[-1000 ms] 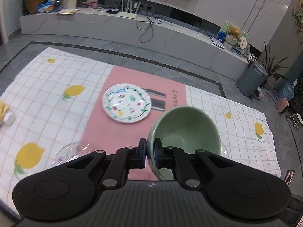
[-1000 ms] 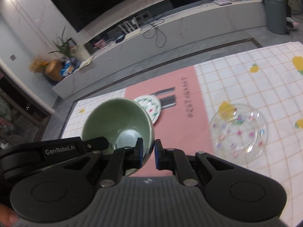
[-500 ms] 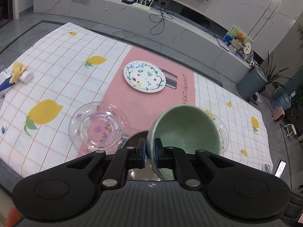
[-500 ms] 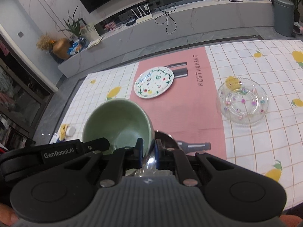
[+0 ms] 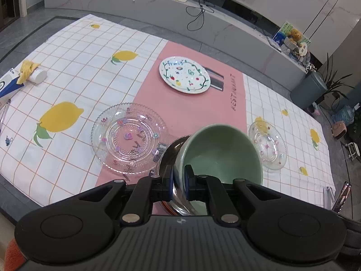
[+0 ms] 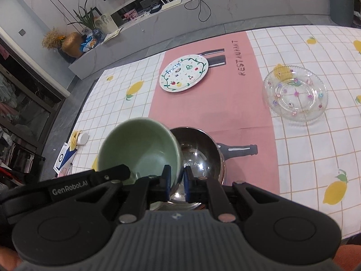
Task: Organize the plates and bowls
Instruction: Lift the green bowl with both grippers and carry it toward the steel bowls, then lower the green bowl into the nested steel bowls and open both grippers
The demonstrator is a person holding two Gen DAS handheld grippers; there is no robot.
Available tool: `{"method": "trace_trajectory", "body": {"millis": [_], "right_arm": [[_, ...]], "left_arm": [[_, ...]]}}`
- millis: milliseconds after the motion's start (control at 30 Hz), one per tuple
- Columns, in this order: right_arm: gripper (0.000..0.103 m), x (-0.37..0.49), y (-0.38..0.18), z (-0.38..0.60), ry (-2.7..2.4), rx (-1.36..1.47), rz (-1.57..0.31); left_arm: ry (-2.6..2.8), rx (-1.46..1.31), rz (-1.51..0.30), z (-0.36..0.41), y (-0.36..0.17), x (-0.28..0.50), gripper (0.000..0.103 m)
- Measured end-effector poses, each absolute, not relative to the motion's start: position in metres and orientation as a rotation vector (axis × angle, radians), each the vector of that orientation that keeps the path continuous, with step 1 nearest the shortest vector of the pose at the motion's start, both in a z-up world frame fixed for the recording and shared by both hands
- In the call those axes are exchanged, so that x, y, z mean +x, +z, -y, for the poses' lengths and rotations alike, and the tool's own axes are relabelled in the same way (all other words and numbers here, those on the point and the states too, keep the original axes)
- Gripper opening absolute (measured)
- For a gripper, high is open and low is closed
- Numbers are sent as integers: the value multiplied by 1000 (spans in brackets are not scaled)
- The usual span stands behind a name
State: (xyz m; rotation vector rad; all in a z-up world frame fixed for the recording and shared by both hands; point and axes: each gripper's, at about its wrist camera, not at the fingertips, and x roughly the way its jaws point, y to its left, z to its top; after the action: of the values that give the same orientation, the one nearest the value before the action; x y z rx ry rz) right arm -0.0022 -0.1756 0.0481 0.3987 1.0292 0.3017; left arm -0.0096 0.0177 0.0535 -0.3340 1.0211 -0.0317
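Note:
Both grippers are shut on one green bowl (image 5: 222, 151), held tilted above a steel bowl (image 6: 198, 149) at the mat's near edge. My left gripper (image 5: 179, 181) pinches the bowl's left rim. My right gripper (image 6: 176, 180) pinches the right rim of the green bowl (image 6: 137, 146). The steel bowl (image 5: 170, 155) shows partly under it in the left wrist view. A painted white plate (image 5: 185, 74) lies on the pink strip farther off. A clear glass plate (image 5: 129, 137) lies to the left, another (image 5: 268, 146) to the right.
The lemon-print mat (image 5: 79, 72) covers the floor. A white tube and yellow cloth (image 5: 31, 73) lie at its left edge with a blue-white box (image 6: 64, 159). A low stone bench (image 5: 203, 20) and grey bin (image 5: 309, 90) stand beyond the mat.
Both grippers carried the green bowl back and down toward the near edge. The steel bowl has come into view right beneath it.

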Motion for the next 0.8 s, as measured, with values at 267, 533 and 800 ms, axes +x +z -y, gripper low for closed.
{"method": "trace_trajectory", "body": {"millis": [267, 533, 800], "right_arm": [[8, 4, 38, 178, 264, 376, -1058], [8, 13, 21, 181, 249, 391, -1103], [8, 19, 13, 179, 252, 388, -1123]], "left_arm": [[-61, -304, -1062, -10, 40, -1, 10], [-67, -256, -1092, -3, 29, 8, 10], [-72, -173, -1095, 4, 27, 12, 10]]}}
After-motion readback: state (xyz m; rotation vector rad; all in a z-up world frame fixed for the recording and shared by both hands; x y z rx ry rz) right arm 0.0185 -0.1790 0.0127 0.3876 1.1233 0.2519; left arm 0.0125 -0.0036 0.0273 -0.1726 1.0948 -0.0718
